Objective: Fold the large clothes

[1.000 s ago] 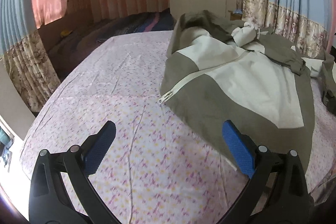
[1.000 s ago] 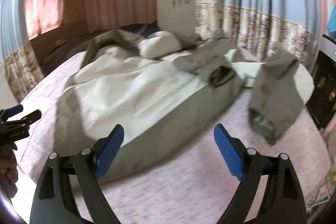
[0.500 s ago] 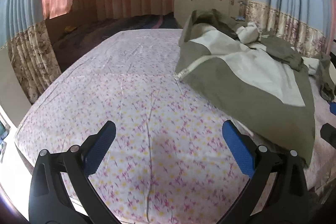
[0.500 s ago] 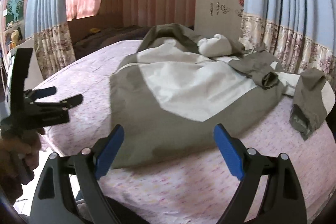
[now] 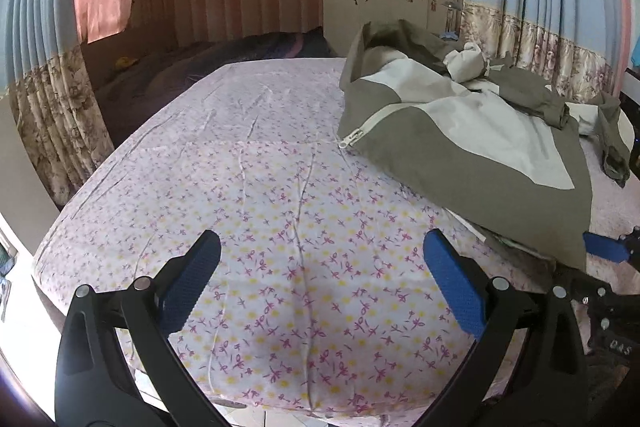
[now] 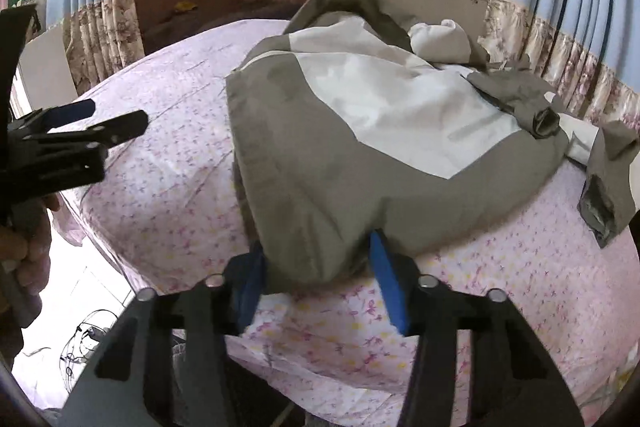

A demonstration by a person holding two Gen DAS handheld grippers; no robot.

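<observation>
Olive jacket (image 6: 320, 163) hem between closing right gripper (image 6: 320, 279).

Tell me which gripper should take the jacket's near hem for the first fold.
Right. The right gripper has the jacket hem bunched between its closing jaws. The left gripper hangs open over bare bedsheet, apart from the jacket.

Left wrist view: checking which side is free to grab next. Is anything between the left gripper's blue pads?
No, the left gripper stands open over bare pink floral bedsheet, clear of the olive-and-cream jacket.
</observation>
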